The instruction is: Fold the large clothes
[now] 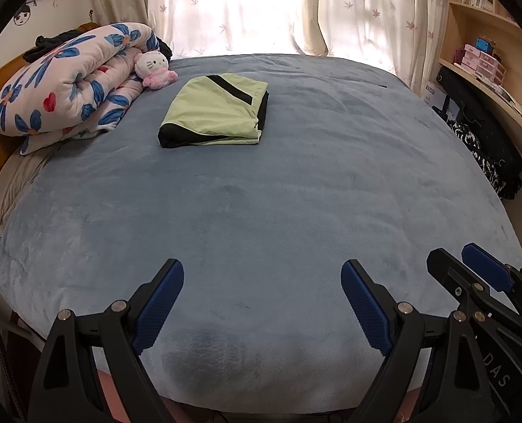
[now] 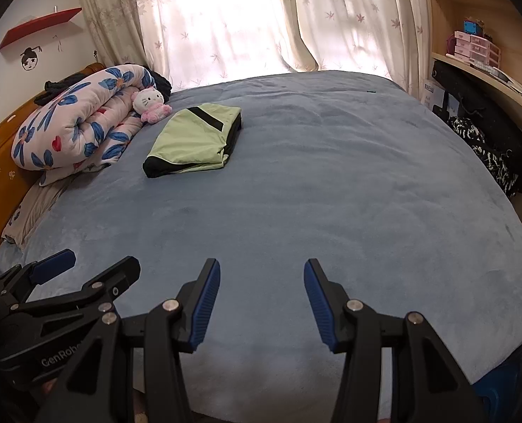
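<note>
Left wrist: folded garment (image 1: 213, 111) far, blanket (image 1: 296, 194) bare

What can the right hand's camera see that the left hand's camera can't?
Only the right wrist view shows the red wall shelf.

Only the left wrist view shows nothing that stands out; it just shows the left tongs head-on, open wide and empty.

Both show the folded green and black garment on the blue bed cover, the rolled flowered quilt with the white and pink plush cat beside it, the curtains, and the right tongs, open and empty.
</note>
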Action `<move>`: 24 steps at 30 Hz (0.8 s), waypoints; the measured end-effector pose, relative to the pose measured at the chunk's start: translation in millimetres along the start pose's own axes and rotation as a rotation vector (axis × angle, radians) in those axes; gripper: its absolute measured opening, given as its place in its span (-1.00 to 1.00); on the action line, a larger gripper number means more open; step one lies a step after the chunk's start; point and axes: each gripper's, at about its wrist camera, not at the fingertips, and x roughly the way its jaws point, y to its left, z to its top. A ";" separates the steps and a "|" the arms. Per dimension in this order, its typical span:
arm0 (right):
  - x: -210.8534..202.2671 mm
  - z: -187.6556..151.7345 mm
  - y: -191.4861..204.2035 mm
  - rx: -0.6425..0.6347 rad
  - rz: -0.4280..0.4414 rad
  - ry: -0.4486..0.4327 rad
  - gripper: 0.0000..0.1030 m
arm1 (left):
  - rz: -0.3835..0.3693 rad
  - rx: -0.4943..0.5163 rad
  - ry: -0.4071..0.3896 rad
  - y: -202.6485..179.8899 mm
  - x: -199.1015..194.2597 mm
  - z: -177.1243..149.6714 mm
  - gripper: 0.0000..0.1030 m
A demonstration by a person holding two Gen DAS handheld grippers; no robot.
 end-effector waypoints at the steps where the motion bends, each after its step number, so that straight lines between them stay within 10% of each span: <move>1: -0.2 0.1 0.7 0.000 -0.001 0.001 -0.03 | 0.001 0.001 0.001 -0.3 0.5 0.3 0.74; 24: 2.5 -0.2 0.7 -0.003 -0.001 -0.006 -0.03 | 0.019 0.021 -0.018 -1.3 -1.4 1.8 0.72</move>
